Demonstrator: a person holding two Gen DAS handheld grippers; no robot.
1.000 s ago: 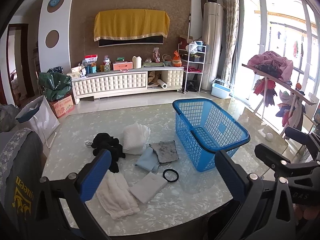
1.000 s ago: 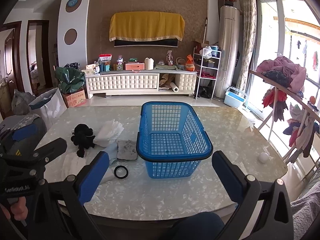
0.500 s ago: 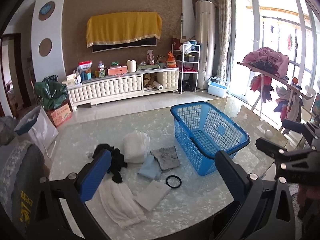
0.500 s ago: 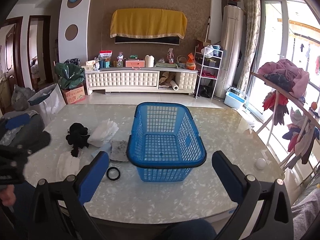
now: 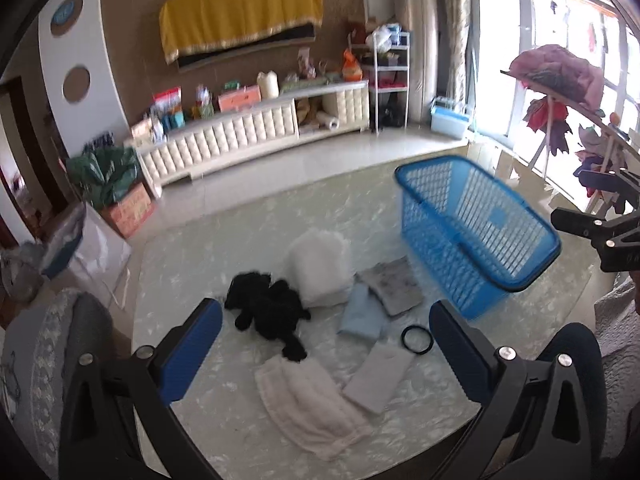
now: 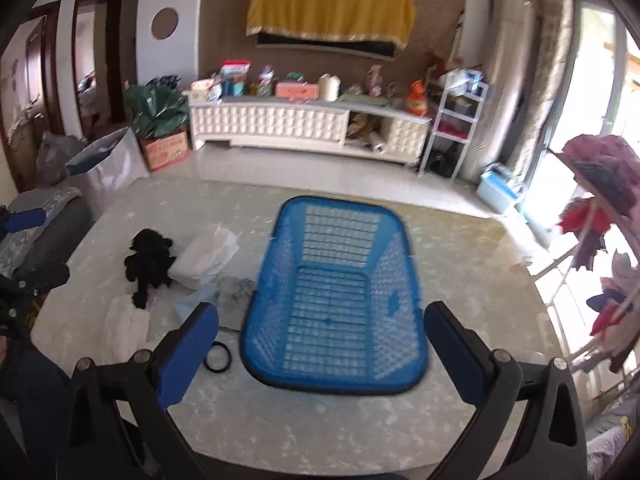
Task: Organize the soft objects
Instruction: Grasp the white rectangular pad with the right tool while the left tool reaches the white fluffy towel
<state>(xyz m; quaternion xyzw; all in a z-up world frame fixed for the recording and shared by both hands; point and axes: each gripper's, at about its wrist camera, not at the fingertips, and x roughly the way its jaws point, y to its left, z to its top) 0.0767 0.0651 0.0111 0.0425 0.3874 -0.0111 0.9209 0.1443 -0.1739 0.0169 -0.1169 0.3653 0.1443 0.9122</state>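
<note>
Soft items lie on the marble table (image 5: 240, 420): a black plush (image 5: 268, 308), a white bundle (image 5: 320, 264), a white fluffy cloth (image 5: 308, 404), a light blue cloth (image 5: 360, 316), a grey cloth (image 5: 392, 284) and a flat white cloth (image 5: 378, 376). An empty blue basket (image 5: 476, 232) stands to their right. My left gripper (image 5: 326, 344) is open and empty above the cloths. My right gripper (image 6: 320, 344) is open and empty above the basket (image 6: 332, 296). The plush (image 6: 150, 260) and white bundle (image 6: 208, 252) show left of the basket.
A black ring (image 5: 417, 339) lies by the basket, also in the right wrist view (image 6: 217, 357). A chair back (image 5: 48, 360) stands at the table's left edge. A clothes rack (image 6: 600, 216) is on the right. A TV cabinet (image 6: 304, 124) lines the far wall.
Both grippers have moved forward and lower over the table, and the views have tilted. The objects on the table have not moved. Both grippers stay open.
</note>
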